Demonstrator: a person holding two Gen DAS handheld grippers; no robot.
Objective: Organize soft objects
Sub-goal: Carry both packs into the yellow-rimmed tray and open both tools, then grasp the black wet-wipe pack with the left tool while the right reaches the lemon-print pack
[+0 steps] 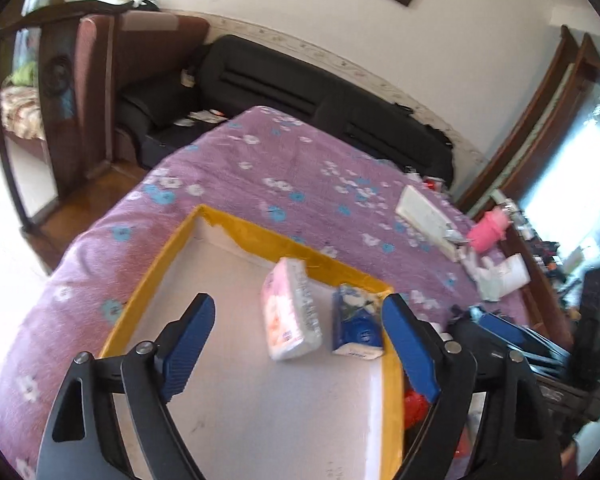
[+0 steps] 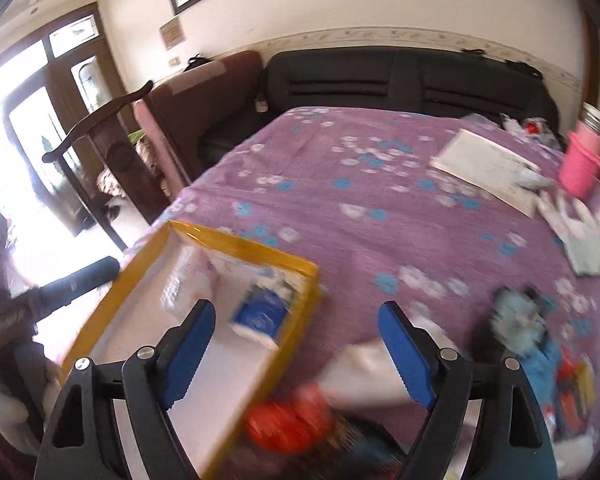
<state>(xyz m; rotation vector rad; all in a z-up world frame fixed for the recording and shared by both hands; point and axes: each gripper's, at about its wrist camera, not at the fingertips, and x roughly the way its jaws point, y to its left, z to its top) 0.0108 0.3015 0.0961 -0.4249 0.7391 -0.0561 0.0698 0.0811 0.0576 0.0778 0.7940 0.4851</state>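
Blue pads of the left gripper (image 1: 296, 344) stand wide apart over the white floor of a yellow-rimmed box (image 1: 236, 236), and nothing is between them. Two soft tissue packs lie inside the box, by its far wall: a pink and white pack (image 1: 290, 312) and a blue pack (image 1: 356, 330) next to it, in the far corner. They look dropped in there on purpose, so the box seems to be the home for soft things.

Over by the box's right side, the right gripper (image 2: 294, 344) is spread wide too and holds nothing. It hangs partly over the box's right rim and partly over the bed. Under it lie a red thing (image 2: 288, 420) and a white soft thing (image 2: 360, 372), both blurry, just outside the box. These may be next to go in.

A purple bedspread (image 1: 260, 168) with blue and white flowers holds the box. Past the box sit a white flat box (image 2: 484, 164), a pink cup (image 2: 580, 160), and a black sofa (image 1: 284, 76) by the white wall.
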